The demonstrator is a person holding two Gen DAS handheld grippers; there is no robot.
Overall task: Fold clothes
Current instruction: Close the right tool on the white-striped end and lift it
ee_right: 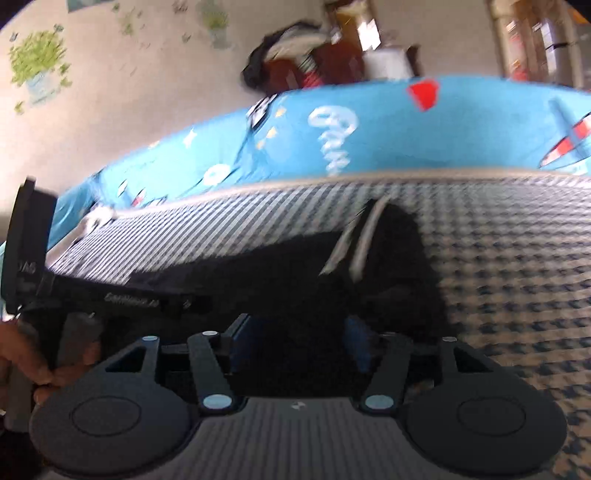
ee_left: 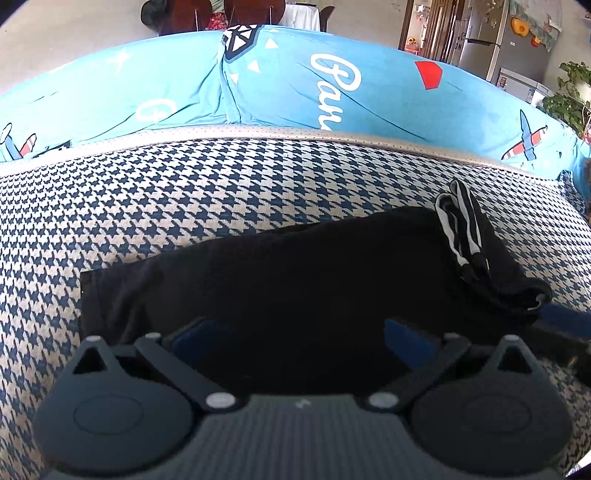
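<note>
A black garment point(ee_left: 280, 280) lies flat on the blue-and-cream houndstooth seat point(ee_left: 184, 192). Its white-striped end point(ee_left: 458, 229) is bunched up at the right. My left gripper point(ee_left: 295, 336) hovers low over the near edge, jaws wide apart, the cloth under and between the blue pads point(ee_left: 192, 339). A blue finger point(ee_left: 563, 317) of the right gripper pokes in beside the bunched end. In the blurred right wrist view the right gripper point(ee_right: 299, 336) is open over the same black garment point(ee_right: 391, 266), pads apart. A hand point(ee_right: 22, 365) holds the left gripper's body point(ee_right: 26, 251).
A bright blue printed cushion point(ee_left: 332, 92) runs along the back of the seat behind a beige piped edge point(ee_left: 295, 133). Beyond it stand dark chairs point(ee_left: 177, 14), a fridge point(ee_left: 480, 44) and a potted plant point(ee_left: 572, 92). Bare houndstooth fabric point(ee_right: 517, 277) stretches right of the garment.
</note>
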